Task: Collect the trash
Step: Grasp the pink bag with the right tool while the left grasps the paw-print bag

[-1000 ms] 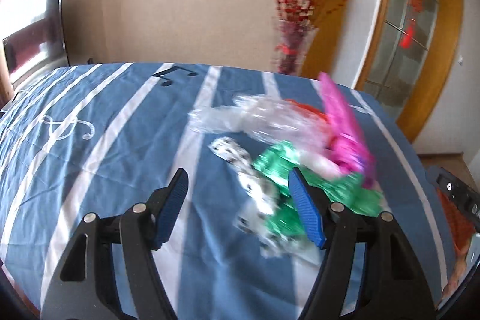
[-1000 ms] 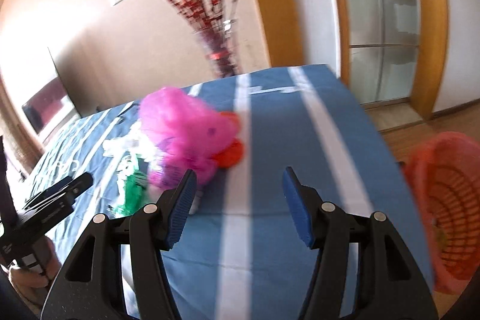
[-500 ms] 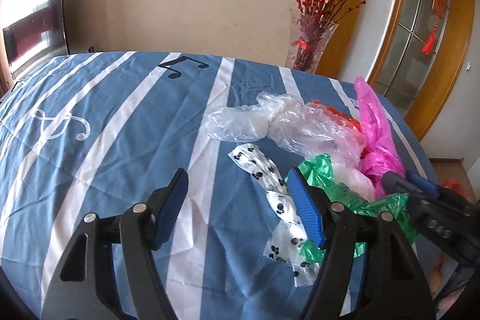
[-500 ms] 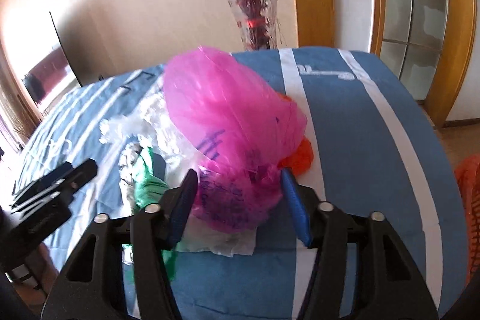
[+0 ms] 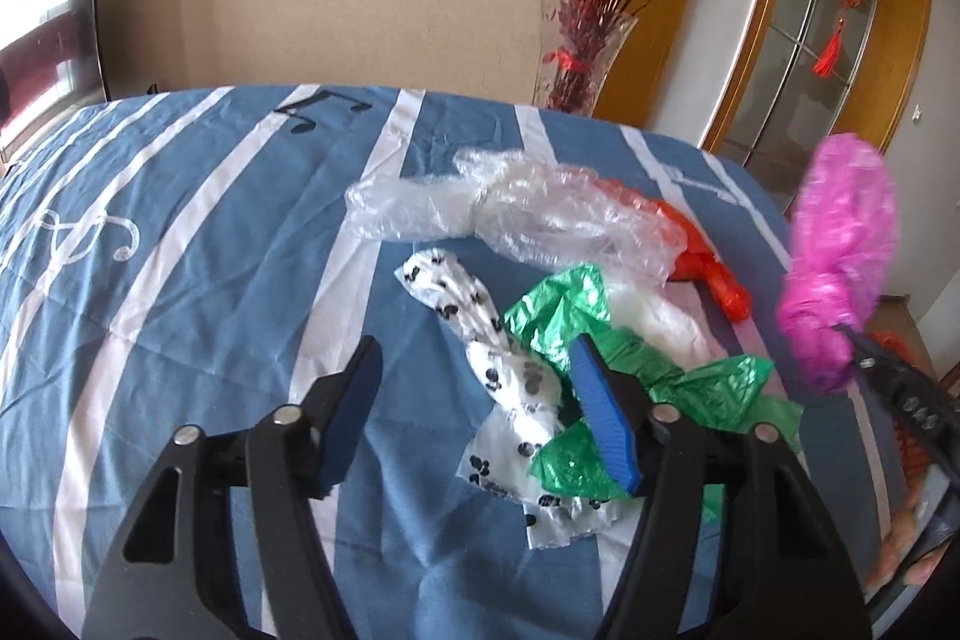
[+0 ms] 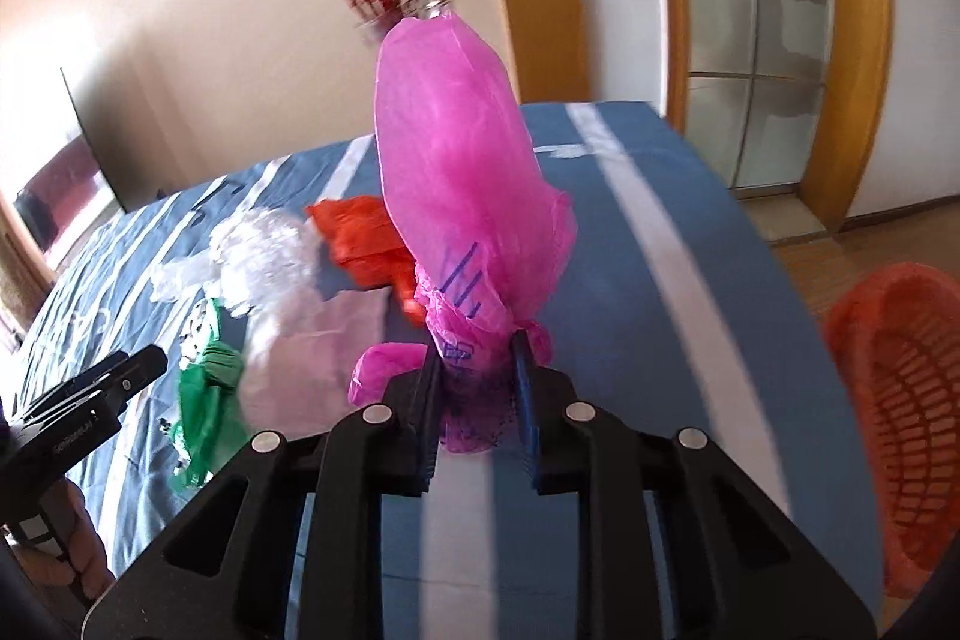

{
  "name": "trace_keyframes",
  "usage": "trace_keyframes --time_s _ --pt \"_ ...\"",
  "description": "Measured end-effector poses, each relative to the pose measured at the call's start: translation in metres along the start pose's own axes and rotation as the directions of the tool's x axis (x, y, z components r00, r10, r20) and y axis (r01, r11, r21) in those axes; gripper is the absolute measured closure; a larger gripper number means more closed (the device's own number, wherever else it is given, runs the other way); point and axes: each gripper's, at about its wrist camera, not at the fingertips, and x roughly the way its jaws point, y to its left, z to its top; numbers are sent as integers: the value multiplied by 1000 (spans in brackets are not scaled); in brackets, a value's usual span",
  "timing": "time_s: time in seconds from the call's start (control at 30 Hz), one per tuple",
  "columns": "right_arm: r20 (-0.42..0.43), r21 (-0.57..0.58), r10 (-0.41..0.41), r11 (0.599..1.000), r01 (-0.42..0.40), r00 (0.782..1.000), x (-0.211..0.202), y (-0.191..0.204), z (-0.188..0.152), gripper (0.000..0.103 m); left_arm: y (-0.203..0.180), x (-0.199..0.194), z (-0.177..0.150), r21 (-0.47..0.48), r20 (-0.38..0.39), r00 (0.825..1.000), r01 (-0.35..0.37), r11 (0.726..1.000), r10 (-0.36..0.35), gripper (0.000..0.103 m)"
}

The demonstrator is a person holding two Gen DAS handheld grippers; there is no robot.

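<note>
My right gripper (image 6: 477,370) is shut on a pink plastic bag (image 6: 462,196) and holds it up above the table; the bag also shows at the right of the left wrist view (image 5: 840,256). My left gripper (image 5: 477,400) is open and empty, just above a white bag with black spots (image 5: 480,340) and a green bag (image 5: 606,340). A clear bag (image 5: 516,208), an orange bag (image 5: 702,256) and a white sheet (image 6: 324,340) lie further back on the blue striped tablecloth (image 5: 180,250).
An orange mesh basket (image 6: 900,400) stands on the floor off the table's right edge. A glass vase with red branches (image 5: 576,58) stands at the table's far edge. A dark screen (image 5: 54,34) is at the far left.
My right gripper has closed on the pink bag and lifted it off the pile. My left gripper has stayed open, shifting slightly over the spotted and green bags.
</note>
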Motion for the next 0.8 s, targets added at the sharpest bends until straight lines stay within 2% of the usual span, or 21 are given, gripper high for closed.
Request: trace_keyframes --time_s 0.17,0.33,0.6,0.73,0.8 --pt "5 26 -17 1000 17 1000 -7 -19 -3 81 -1 16 -6 -11 -64 998 -6 1000 5 53" --pt "-2 16 -26 1000 26 1000 -7 -21 -7 81 1 26 -6 -46 -95 995 0 999 -4 61" --pt "-9 21 -29 999 29 1000 -9 -24 -13 81 -13 27 -10 -34 -108 994 29 999 -33 65" --pt "-13 27 -36 999 37 999 -11 -28 -16 81 -18 28 -10 -26 -103 993 50 998 -52 84" --pt "-12 32 -40 999 40 999 -13 -30 -17 81 -21 26 -11 -13 -93 994 50 999 -51 88"
